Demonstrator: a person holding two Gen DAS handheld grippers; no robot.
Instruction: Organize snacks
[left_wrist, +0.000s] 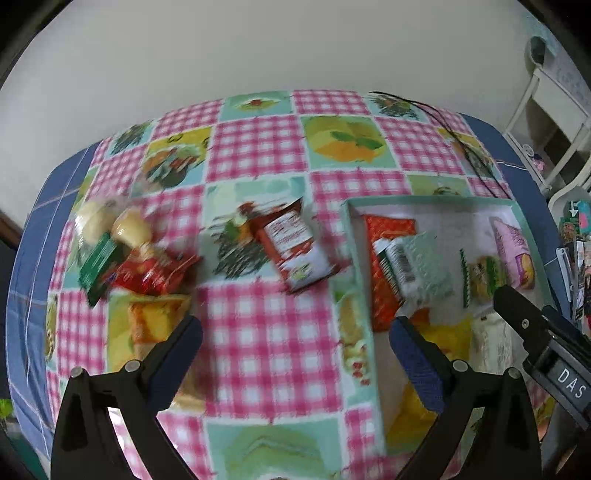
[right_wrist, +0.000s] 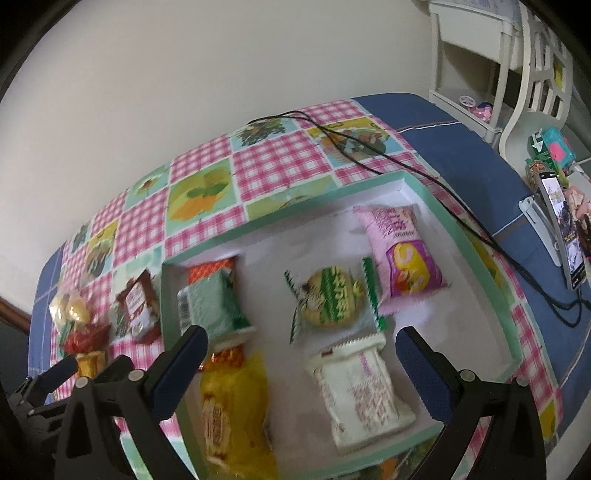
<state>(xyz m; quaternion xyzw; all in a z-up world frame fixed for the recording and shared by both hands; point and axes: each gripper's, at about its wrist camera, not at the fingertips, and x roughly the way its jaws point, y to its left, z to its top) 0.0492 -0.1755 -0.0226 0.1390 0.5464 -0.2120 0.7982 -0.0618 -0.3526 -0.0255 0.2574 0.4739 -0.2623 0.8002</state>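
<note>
A shallow mint-rimmed box (right_wrist: 476, 240) (left_wrist: 356, 236) lies on the checked tablecloth. Inside it are a pink packet (right_wrist: 402, 251), a round green-striped biscuit (right_wrist: 332, 295), a white packet (right_wrist: 362, 391), a yellow packet (right_wrist: 232, 413), a green packet (right_wrist: 214, 306) on an orange one (left_wrist: 388, 258). My right gripper (right_wrist: 301, 347) hovers open over the box, empty. My left gripper (left_wrist: 295, 332) is open and empty above the cloth, left of the box. Outside the box lie a red-and-white packet (left_wrist: 295, 247) and a pile with a red wrapper (left_wrist: 147, 273) and clear-bagged pale pieces (left_wrist: 110, 225).
The table (right_wrist: 443, 147) has a blue cover under the checked cloth. A black cable (right_wrist: 406, 166) runs across its far right part. A phone on a stand (right_wrist: 561, 229) and a white chair (right_wrist: 535, 81) stand to the right. A pale wall is behind.
</note>
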